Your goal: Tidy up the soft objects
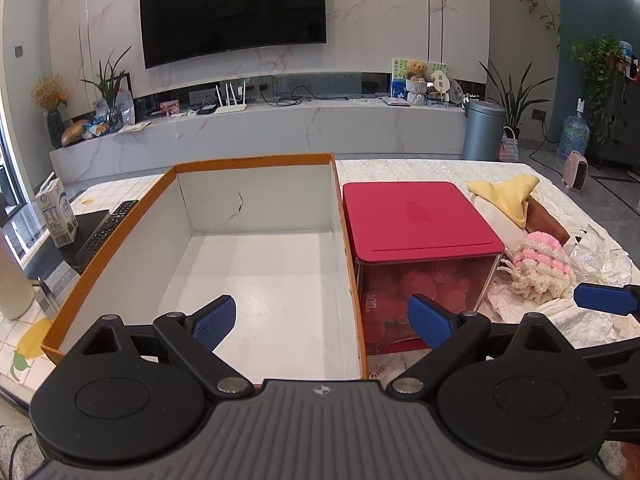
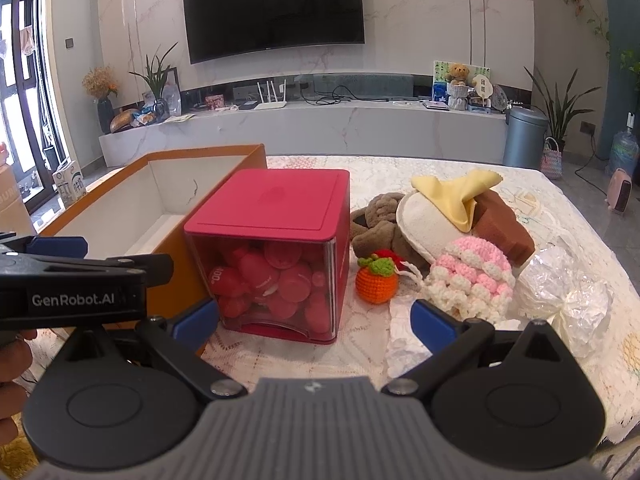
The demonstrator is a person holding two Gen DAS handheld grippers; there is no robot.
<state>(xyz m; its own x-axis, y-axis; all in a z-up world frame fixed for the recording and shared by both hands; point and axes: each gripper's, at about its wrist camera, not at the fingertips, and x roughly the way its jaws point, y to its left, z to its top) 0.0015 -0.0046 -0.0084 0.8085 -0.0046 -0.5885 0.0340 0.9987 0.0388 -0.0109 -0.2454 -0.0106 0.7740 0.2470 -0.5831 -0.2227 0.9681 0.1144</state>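
Left wrist view: looks forward and slightly down along fingers, close over near edge of orange-rimmed box [image 1: 256,240]; red-lidded container [image 1: 420,220] right of centre. Right wrist view: same heading, set further right, close to red-lidded container [image 2: 276,208]; left gripper body at left edge. Shared: box, container, TV [image 2: 274,8], soft pile.

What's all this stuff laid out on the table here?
Cardboard box: one, orange outside, white inside, empty, left.
Red-lidded container: one, clear walls, red pieces inside, beside the box.
Crochet orange: one, orange with green top, right of container.
Pink-and-white crochet piece: one, front of pile.
Yellow cloth: one, atop the pile.
Brown sponge: one, behind.
Brown plush: one, behind the orange.
Crumpled plastic: clear, far right.
Left gripper: open, over box.
Right gripper: open, empty.
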